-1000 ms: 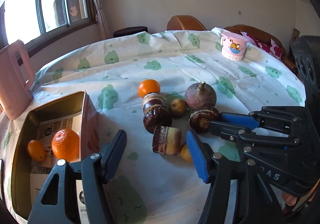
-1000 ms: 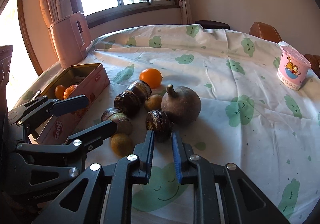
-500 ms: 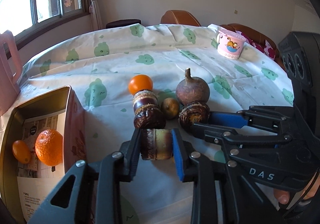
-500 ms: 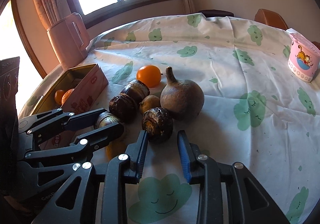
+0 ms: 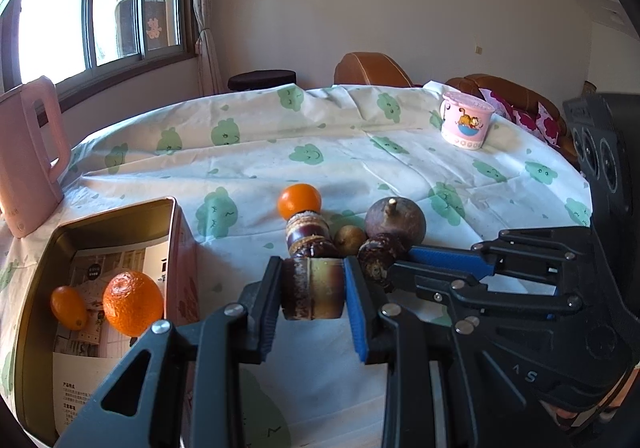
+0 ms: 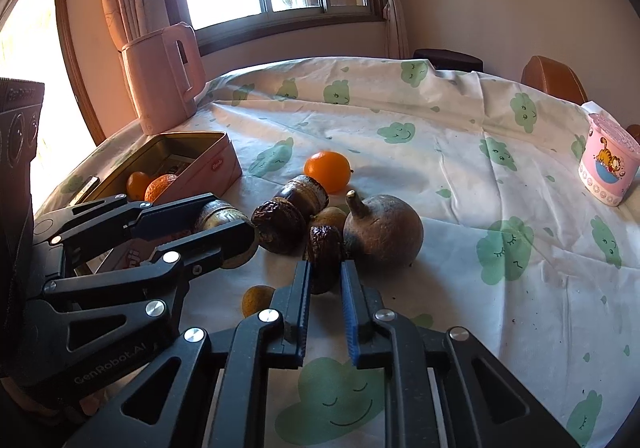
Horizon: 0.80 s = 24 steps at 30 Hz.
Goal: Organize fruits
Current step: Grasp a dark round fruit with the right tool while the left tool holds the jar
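My left gripper (image 5: 313,280) is shut on a sugarcane piece (image 5: 313,290), lifted a little off the cloth; it also shows in the right wrist view (image 6: 218,214). My right gripper (image 6: 324,274) is shut on a dark wrinkled fruit (image 6: 325,246), also seen in the left wrist view (image 5: 376,256). An orange (image 5: 300,201), two more dark sugarcane pieces (image 5: 308,234), a small brown fruit (image 5: 349,239) and a big round brown fruit (image 5: 396,222) lie in a cluster. A small yellow fruit (image 6: 256,300) lies on the cloth.
An open tin box (image 5: 36,328) at the left holds a tangerine (image 5: 133,302) and a kumquat (image 5: 69,307). A pink kettle (image 5: 28,160) stands behind it. A pink cup (image 5: 466,124) stands far right. Chairs (image 5: 372,70) edge the round table.
My left gripper moved in, shut on the sugarcane piece and lifted it. My right gripper opened, moved forward and shut on the dark wrinkled fruit.
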Each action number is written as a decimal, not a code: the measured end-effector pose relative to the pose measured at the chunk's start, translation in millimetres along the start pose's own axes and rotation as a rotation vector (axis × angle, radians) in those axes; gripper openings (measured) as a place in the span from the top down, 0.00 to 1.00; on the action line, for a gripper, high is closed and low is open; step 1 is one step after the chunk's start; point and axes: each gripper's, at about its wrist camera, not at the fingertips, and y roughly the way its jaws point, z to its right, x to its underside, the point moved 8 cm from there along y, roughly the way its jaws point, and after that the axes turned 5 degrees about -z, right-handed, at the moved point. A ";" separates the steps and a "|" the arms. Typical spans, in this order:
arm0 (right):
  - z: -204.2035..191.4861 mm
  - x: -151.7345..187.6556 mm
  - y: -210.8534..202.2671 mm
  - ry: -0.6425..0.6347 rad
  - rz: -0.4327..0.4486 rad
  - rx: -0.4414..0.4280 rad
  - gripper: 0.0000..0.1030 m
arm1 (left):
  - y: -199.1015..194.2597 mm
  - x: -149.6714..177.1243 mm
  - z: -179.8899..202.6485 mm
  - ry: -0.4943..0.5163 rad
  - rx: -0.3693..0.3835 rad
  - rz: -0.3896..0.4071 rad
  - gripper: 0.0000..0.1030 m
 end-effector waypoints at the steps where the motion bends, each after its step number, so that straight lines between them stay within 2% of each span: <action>1: -0.8 -0.4 -0.8 -0.006 0.004 0.003 0.86 | -1.0 -0.4 0.1 0.002 -0.003 0.005 0.69; 13: -5.6 -2.3 -9.0 -0.040 0.053 0.029 0.91 | -8.4 -2.9 -3.8 -0.018 -0.002 0.045 0.69; 17: -7.4 -2.6 -7.3 -0.054 0.045 0.040 0.90 | -8.3 -2.8 -3.7 -0.018 -0.004 0.043 0.69; 18: -6.7 -3.3 -6.4 -0.053 0.042 0.050 0.89 | -8.4 -2.8 -3.7 -0.018 -0.004 0.042 0.69; 19: -6.0 -4.3 -4.7 -0.054 0.038 0.053 0.76 | -9.0 -2.4 -4.8 -0.023 -0.010 0.043 0.70; 20: -4.9 -5.1 -2.6 -0.051 0.030 0.056 0.71 | -9.3 -2.1 -6.7 -0.034 -0.006 0.043 0.70; 24: -2.1 -9.0 3.6 -0.040 0.009 0.033 0.67 | -10.2 -1.2 -10.6 -0.058 0.010 0.043 0.70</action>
